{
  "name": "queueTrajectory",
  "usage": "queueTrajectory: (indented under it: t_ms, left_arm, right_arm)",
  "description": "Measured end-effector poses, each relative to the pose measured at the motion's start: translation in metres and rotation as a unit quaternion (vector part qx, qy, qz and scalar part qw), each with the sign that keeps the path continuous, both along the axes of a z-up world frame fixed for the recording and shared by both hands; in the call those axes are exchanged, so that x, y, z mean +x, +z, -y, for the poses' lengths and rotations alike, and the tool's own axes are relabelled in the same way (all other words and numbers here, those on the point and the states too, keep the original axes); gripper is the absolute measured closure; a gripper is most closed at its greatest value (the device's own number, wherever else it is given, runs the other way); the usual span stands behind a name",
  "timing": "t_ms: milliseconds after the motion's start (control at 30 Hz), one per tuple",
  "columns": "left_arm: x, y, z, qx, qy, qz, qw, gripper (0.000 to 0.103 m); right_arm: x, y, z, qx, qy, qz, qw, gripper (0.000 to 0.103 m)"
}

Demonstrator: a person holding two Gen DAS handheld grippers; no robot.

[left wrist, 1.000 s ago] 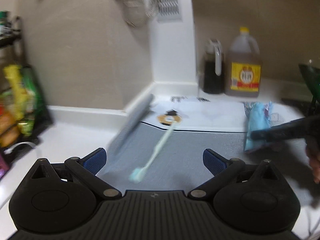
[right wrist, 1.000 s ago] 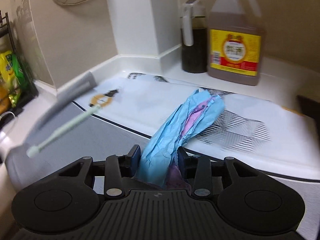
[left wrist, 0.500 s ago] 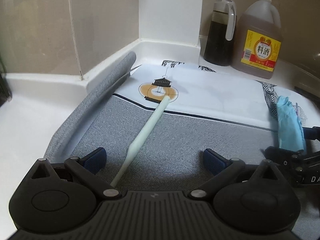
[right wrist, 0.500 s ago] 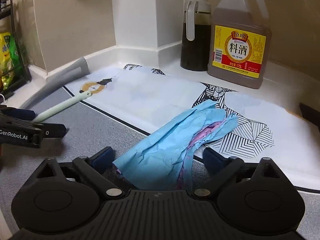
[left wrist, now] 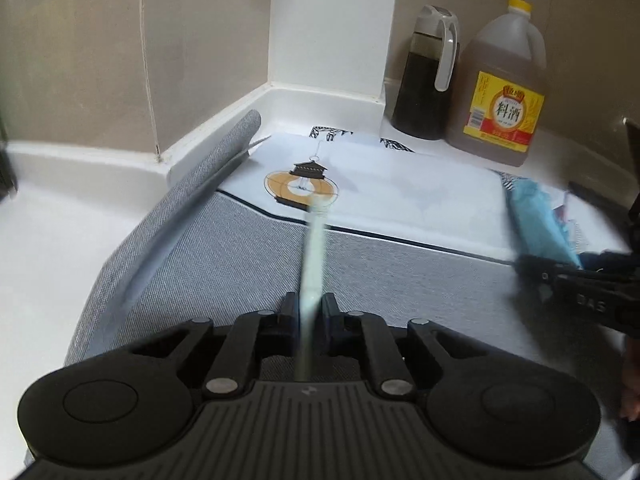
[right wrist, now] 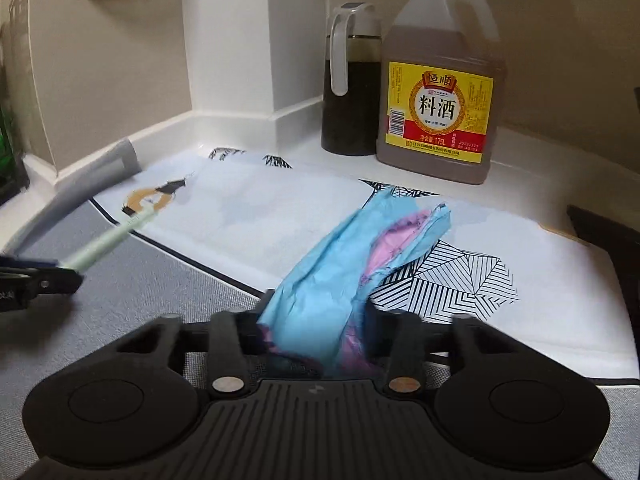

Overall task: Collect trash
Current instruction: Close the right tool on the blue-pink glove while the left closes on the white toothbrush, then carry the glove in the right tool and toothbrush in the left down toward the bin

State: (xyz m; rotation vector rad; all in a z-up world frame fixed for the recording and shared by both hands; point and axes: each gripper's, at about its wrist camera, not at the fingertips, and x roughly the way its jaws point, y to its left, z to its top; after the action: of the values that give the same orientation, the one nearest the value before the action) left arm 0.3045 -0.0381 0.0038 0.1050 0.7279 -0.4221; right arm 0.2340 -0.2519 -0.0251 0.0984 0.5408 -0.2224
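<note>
A pale green toothbrush (left wrist: 314, 256) lies along the grey mat and runs between the jaws of my left gripper (left wrist: 310, 308), which are closing and press on its handle. The same toothbrush (right wrist: 110, 242) shows at the left of the right wrist view, held by the left gripper (right wrist: 60, 278). A crumpled blue and pink wrapper (right wrist: 344, 276) sits between the jaws of my right gripper (right wrist: 316, 320), which are closing onto its near end. In the left wrist view the wrapper (left wrist: 540, 224) and right gripper (left wrist: 552, 276) appear at the right edge.
A grey mat (left wrist: 400, 280) with a rolled left edge and a white printed sheet (right wrist: 256, 216) cover the white counter. A dark sauce dispenser (right wrist: 352, 80) and a large cooking wine jug (right wrist: 440, 84) stand at the back by the wall corner. A person's hand (left wrist: 630, 376) shows at the right.
My left gripper came down over the toothbrush and its jaws closed from wide open onto the handle. My right gripper opened over the wrapper, then closed on it again.
</note>
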Motion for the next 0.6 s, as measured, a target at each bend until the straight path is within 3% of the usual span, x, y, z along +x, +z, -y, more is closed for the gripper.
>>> queueTrajectory:
  t_ms: [400,600]
  left_arm:
    - [-0.072,0.056,-0.014,-0.054,0.012,0.057,0.9968,0.091]
    - [-0.103,0.069,-0.019,-0.047,0.018,0.08,0.9955,0.091]
  right_arm:
    - [-0.022,0.012,0.006,0.024,0.015,0.089,0.996,0.074]
    - [-0.024,0.01,0.009,0.034,0.015,0.1,0.994,0.074]
